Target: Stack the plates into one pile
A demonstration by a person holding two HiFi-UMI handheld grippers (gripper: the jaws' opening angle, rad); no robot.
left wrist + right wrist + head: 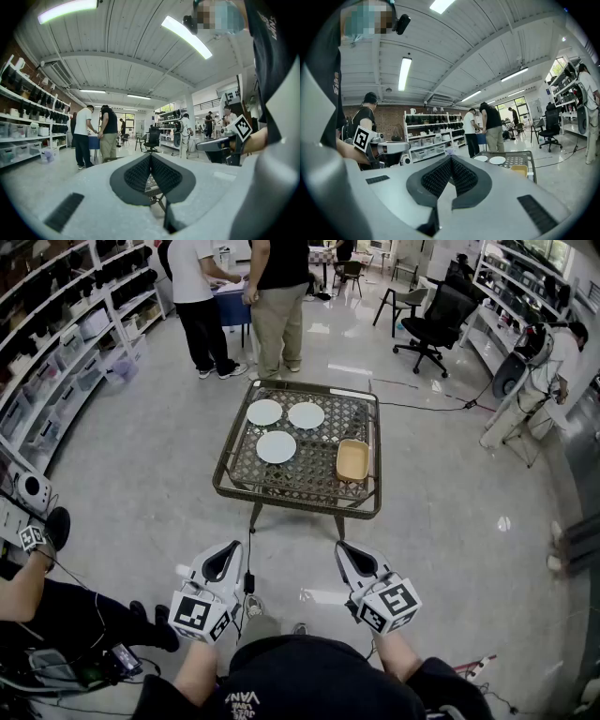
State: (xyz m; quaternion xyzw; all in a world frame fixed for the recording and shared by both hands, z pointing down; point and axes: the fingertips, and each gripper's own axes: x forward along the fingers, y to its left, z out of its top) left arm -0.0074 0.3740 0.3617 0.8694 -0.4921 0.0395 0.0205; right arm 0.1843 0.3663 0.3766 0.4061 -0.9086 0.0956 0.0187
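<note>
Three white plates lie apart on a low wicker table (pixel 234 460): one at the back left (pixel 264 412), one at the back middle (pixel 306 415) and one nearer me (pixel 276 446). Two plates (pixel 497 160) also show in the right gripper view. My left gripper (pixel 228 551) and right gripper (pixel 345 551) hang side by side over the floor, short of the table's near edge. Both point at the table. The left gripper (pixel 150 157) is shut with nothing between its pads. The right gripper (pixel 450 159) is shut and empty too.
A tan square dish (pixel 352 460) sits on the table's right side. Two people (pixel 277 296) stand just behind the table. A black office chair (pixel 433 322) is at the back right. Shelving (pixel 66 343) lines the left wall. A seated person's leg (pixel 56 601) is at my left.
</note>
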